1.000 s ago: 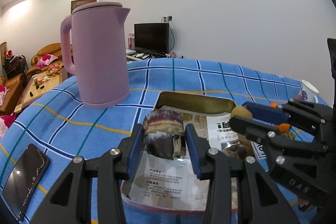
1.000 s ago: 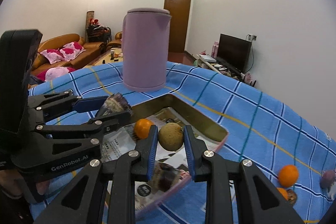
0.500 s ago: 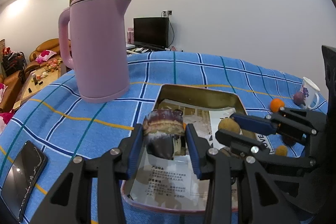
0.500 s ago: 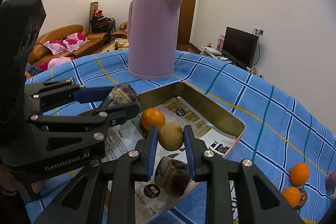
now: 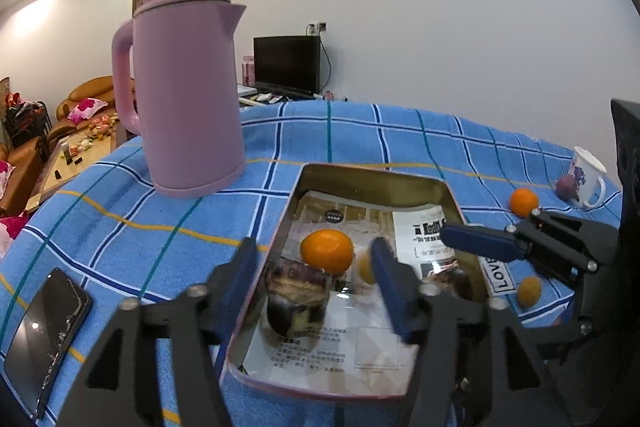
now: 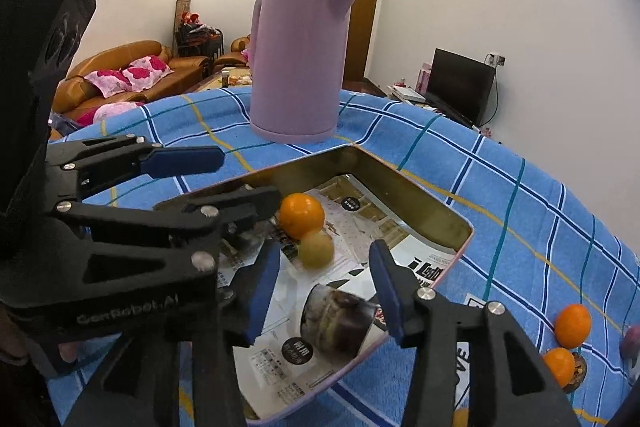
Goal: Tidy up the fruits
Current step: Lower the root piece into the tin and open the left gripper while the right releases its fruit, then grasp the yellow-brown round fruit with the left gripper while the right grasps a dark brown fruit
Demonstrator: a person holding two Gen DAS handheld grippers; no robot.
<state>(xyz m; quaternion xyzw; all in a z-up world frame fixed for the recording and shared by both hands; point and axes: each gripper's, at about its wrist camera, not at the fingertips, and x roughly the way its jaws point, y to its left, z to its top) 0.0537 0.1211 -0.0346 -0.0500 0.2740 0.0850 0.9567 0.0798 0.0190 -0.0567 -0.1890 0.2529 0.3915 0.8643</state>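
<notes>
A metal tray [image 5: 362, 175] lined with printed paper lies on the blue checked cloth. My left gripper [image 5: 314, 267] hovers over its near left part, jaws opening. A dark purple fruit [image 5: 296, 301] lies blurred on the paper below, free of the pads. An orange [image 5: 326, 255] sits just beyond it. My right gripper [image 6: 324, 279] is also opening over the tray [image 6: 420, 203]. A tan round fruit [image 6: 316, 249] rests past its pads against the orange [image 6: 301, 215], untouched. A second dark fruit [image 6: 340, 323] lies under the right fingers. The left gripper's fingers [image 6: 184, 159] show at the left.
A tall pink kettle [image 5: 184, 95] stands behind the tray on the left. A phone [image 5: 44, 331] lies at the near left edge. At the right, on the cloth, are two oranges [image 5: 524, 202] [image 5: 529, 291], a purple fruit [image 5: 566, 187] and a white mug [image 5: 586, 177].
Both grippers have spread their jaws. The dark fruit has dropped from the left pads onto the tray paper. The tan fruit has left the right pads and lies beside the orange.
</notes>
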